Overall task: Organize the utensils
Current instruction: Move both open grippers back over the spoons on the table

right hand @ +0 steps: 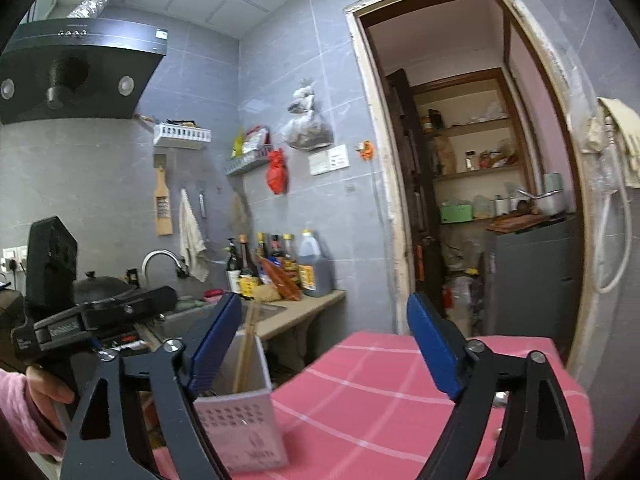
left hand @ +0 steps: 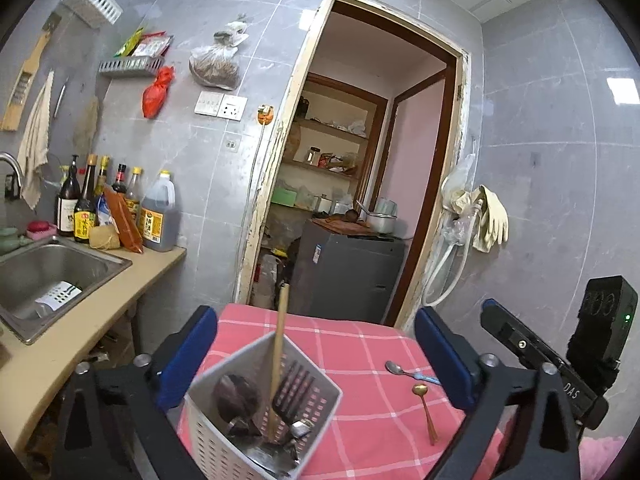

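On the pink checked cloth (left hand: 384, 432) of the table, in the left wrist view, a white perforated utensil holder (left hand: 256, 416) stands between the wide-apart blue fingers of the left tongs (left hand: 316, 354), touched by neither. Inside it are a bamboo stick (left hand: 279, 356), a black slotted spatula (left hand: 294, 386) and a dark ladle (left hand: 234, 394). Right of the holder lie a silver spoon (left hand: 402, 371) and a gold spoon (left hand: 425, 410).

In the right wrist view, the right tongs (right hand: 324, 346) gape open with nothing gripped; the holder (right hand: 244, 420) sits just beside their left finger (right hand: 212, 344).
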Demonstrator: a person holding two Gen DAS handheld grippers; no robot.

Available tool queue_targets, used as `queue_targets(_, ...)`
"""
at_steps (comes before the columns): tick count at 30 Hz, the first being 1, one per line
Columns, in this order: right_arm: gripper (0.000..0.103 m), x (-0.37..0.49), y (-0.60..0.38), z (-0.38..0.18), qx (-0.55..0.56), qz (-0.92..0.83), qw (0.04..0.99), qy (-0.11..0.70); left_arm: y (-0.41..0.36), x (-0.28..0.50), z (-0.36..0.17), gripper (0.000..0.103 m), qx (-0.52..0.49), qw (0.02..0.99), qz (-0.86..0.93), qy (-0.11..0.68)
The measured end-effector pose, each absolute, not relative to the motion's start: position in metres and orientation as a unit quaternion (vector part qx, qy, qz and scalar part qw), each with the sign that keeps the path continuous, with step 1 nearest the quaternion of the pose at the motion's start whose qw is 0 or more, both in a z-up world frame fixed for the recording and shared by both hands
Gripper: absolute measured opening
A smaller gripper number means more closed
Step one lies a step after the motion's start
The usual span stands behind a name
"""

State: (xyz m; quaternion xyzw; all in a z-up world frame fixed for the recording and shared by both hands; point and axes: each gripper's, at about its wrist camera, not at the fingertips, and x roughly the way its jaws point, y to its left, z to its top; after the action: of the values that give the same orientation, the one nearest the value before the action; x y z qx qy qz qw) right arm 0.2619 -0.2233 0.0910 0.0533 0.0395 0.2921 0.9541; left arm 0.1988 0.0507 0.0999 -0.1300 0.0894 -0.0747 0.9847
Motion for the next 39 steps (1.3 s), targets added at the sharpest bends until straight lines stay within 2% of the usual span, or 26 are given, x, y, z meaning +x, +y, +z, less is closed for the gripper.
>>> queue_targets(8, 0.102, 0.241, -0.270, 0.084, 0.039, 0.244, 0.967, 0.058, 0.009, 0.185, 0.089, 0.103, -0.099, 0.987, -0.074, 0.105)
queue_targets(24, 0.102, 0.223, -0.348, 0.052, 0.031, 0.172, 0.972, 0.156, -0.068, 0.187, 0.047, 0.103, -0.089, 0.960, -0.135, 0.230)
queue_targets(39, 0.102, 0.260, -0.373, 0.008, 0.014, 0.154, 0.953, 0.260, -0.096, 0.237, 0.015, 0.103, -0.090, 0.934, -0.130, 0.320)
